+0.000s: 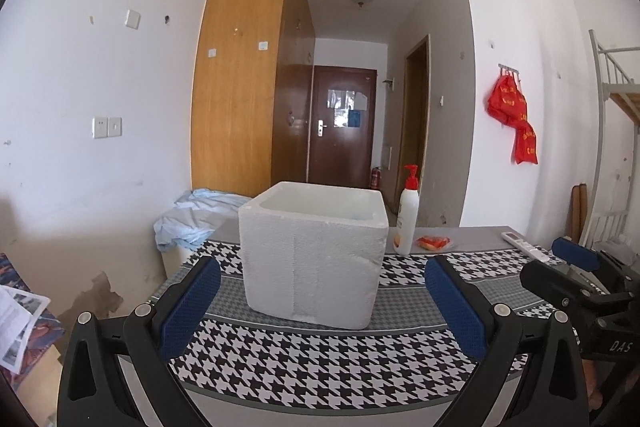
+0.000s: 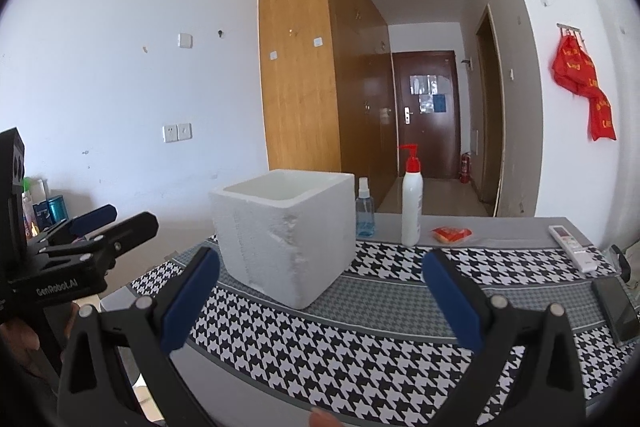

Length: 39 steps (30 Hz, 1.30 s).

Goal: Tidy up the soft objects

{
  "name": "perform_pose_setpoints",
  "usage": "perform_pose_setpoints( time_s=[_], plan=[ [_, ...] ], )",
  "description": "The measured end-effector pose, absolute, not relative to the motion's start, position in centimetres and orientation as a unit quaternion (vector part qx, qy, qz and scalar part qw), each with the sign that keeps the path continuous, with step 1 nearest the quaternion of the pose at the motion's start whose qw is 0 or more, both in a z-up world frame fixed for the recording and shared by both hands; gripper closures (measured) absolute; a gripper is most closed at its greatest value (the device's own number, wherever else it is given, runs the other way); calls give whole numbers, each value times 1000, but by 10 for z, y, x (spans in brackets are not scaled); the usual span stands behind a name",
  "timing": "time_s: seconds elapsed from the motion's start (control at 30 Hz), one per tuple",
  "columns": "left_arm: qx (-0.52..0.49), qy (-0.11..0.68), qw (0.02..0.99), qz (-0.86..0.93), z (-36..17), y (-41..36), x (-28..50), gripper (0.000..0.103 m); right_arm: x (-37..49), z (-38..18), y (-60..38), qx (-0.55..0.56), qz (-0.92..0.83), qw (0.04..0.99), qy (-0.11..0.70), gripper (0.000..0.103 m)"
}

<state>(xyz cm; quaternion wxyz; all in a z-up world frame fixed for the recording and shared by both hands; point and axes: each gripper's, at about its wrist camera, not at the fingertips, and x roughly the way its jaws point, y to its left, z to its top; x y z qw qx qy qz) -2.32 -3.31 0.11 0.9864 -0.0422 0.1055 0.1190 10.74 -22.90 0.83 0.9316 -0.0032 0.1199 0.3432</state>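
Left wrist shows my left hand-held gripper spread wide, empty, like the right hand-held gripper; I risk knocking the light foam box off the bench.

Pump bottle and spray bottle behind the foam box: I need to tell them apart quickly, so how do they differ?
The pump bottle is opaque white with a red pump; the spray bottle is clear with blue liquid and a pale sprayer. The pump bottle stands taller. The spray bottle sits closer to the foam box. Both stand upright on the table.
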Motion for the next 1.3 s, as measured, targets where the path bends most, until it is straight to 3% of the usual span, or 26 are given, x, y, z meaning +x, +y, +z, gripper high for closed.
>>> perform_pose_setpoints(
  time_s=[1.3],
  plan=[
    [-32,115,985,125,-3,-35,-22,1,103,5,-230,-10,342,932,120,1]
  ],
)
